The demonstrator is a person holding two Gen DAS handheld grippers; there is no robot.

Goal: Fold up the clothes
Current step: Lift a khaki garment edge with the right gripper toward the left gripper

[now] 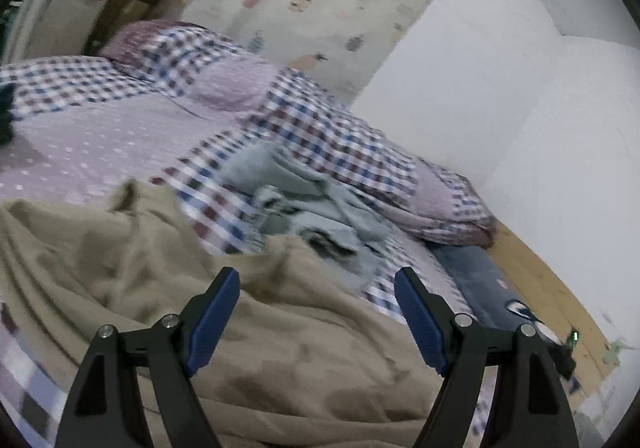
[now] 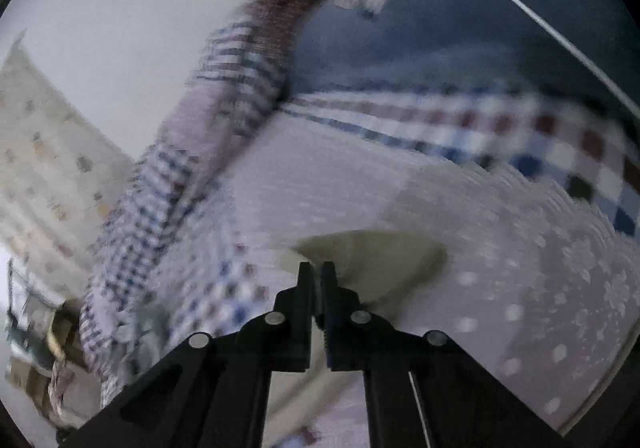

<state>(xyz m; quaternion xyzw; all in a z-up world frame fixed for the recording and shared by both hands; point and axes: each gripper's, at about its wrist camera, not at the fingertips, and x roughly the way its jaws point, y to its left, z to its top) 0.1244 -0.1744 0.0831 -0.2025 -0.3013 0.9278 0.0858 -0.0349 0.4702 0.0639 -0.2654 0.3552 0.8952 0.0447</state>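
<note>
Khaki garment [image 1: 120, 280] lies crumpled on the bed [image 1: 80, 152], soft and limp. Left gripper [image 1: 316, 312] gapes above it. Right gripper [image 2: 317, 272] is pinched on 1 edge, apparently; view blurred.

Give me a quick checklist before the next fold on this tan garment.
1. Right gripper pinching the tan garment: ok, jaws shut on a fold of it.
2. Left gripper free: ok, jaws wide, nothing between them.
3. Tan garment lying flat: not ok, bunched and wrinkled.
4. Grey clothes clear of it: not ok, they touch its far edge.
5. Right grip depth: cannot tell, picture blurred.
</note>
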